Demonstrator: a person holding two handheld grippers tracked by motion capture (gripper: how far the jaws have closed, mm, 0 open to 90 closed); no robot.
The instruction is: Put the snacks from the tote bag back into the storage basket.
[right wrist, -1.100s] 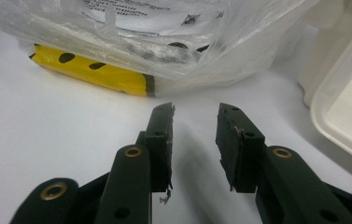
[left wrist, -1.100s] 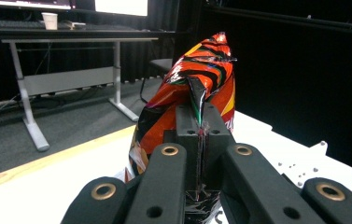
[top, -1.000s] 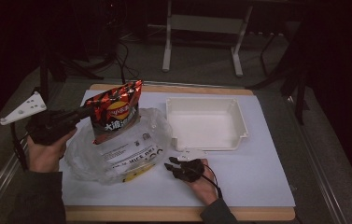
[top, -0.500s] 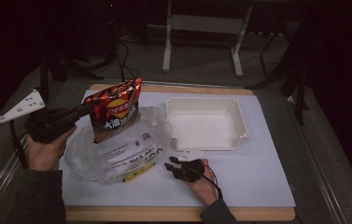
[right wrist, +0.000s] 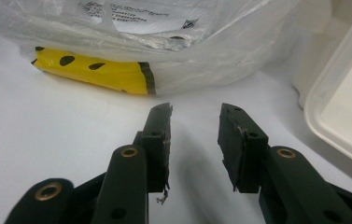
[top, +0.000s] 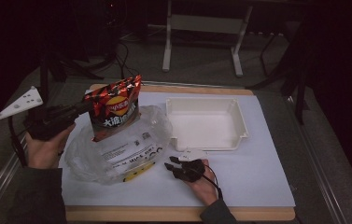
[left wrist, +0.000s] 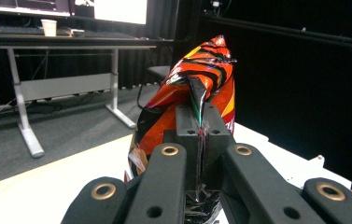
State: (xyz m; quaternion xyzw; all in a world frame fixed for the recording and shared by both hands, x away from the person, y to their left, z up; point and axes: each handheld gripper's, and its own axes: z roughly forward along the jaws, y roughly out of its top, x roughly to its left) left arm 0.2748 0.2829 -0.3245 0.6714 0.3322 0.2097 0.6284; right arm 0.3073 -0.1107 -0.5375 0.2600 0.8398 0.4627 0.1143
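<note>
Above the clear plastic bag (top: 117, 149), left gripper (top: 82, 108) clamped on side seam of red-orange chip bag (top: 115, 109), holding it upright. Right gripper (top: 171, 162) low on white mat (top: 239, 172) beside bag's edge, jaws just been opening, nothing between. White tray (top: 206, 122) behind.

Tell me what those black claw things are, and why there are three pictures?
A person holds a gripper in each hand. One camera looks down from above; one rides on each gripper.

The left gripper is shut, pinching the edge of a red crisp bag and holding it up over a clear plastic bag.

The right gripper is open with nothing between its jaws, which have just been opening. It rests on the white sheet. An empty white tray sits nearby.
</note>
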